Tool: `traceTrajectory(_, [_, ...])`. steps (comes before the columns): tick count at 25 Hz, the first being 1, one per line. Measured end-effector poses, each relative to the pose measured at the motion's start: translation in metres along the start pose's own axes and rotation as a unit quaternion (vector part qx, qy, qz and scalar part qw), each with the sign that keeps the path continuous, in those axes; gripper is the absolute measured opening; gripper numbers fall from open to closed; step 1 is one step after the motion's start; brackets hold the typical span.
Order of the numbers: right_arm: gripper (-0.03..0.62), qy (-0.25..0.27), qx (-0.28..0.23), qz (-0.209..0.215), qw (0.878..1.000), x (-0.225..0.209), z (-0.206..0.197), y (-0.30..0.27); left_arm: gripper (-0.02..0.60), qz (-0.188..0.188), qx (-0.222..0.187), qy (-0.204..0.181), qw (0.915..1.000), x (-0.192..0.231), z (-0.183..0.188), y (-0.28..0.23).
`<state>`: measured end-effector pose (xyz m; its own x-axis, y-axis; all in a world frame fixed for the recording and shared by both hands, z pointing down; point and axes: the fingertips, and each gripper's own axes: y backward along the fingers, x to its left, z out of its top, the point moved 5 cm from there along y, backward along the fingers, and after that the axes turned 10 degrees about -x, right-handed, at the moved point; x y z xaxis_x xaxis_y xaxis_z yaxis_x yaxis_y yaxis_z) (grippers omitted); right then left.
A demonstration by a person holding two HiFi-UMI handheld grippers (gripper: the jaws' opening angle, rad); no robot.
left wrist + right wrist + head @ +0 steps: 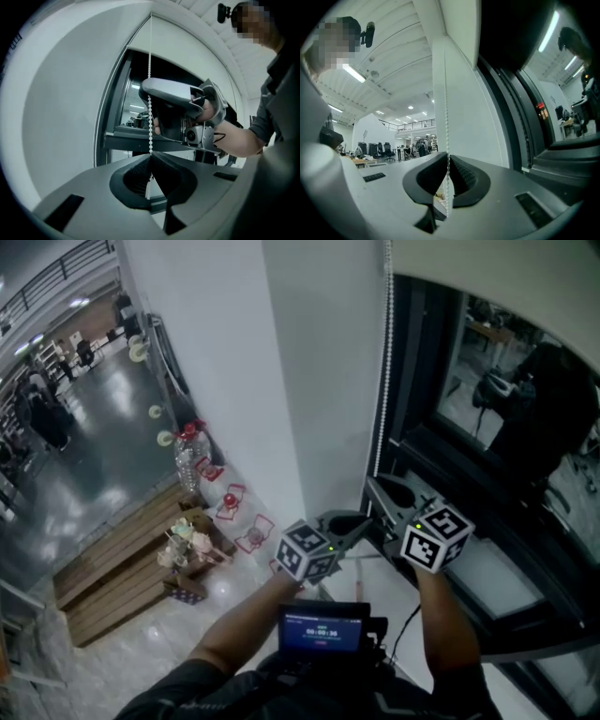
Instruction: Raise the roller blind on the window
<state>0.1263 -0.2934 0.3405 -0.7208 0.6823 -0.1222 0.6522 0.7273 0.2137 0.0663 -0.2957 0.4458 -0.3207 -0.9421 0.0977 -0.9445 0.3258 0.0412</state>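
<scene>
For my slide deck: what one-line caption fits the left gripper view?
Left gripper shut on the bead chain, right gripper clamped on it just above, dark window behind.

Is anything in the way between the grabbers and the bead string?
Nothing visible is in the way. The left gripper and the right gripper are each shut on the bead chain, with its beads pinched between their jaws.

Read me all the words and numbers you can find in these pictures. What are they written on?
Small screen at the person's chest: a row of digits like a timer, too small to read.
Red lit sign in the dark window glass: too blurred to read.
Marker cubes, left and right: only black-and-white square patterns, no letters.
Nothing else carries readable text.
</scene>
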Motion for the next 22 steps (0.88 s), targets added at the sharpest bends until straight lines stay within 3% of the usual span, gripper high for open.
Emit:
traceTrajectory(4, [0.012,-0.013,-0.002,-0.003,1.0,-0.003,-0.012,0.003,-0.006,0.005,0.008,0.01,0.9999,0.005,-0.016,0.001])
traceTrajectory(10, [0.012,-0.012,-0.001,-0.006,1.0,-0.005,-0.01,0.002,-0.004,0.018,-0.003,0.027,0.9995,0.009,-0.006,0.009])
traceTrajectory(14, [0.012,-0.017,-0.001,-0.008,1.0,-0.004,-0.011,0.002,0.042,0.033,-0.004,0.029,0.999,0.014,0.007,0.023])
traceTrajectory(19, [0.012,-0.017,0.001,-0.007,1.0,-0.004,-0.013,0.001,0.05,0.051,-0.08,0.027,0.9951,0.02,0.066,0.044])
traceTrajectory(22, [0.012,-0.017,0.002,-0.004,1.0,-0.003,-0.014,0.0,0.05,0.034,-0.131,0.02,0.9905,0.019,0.115,0.044])
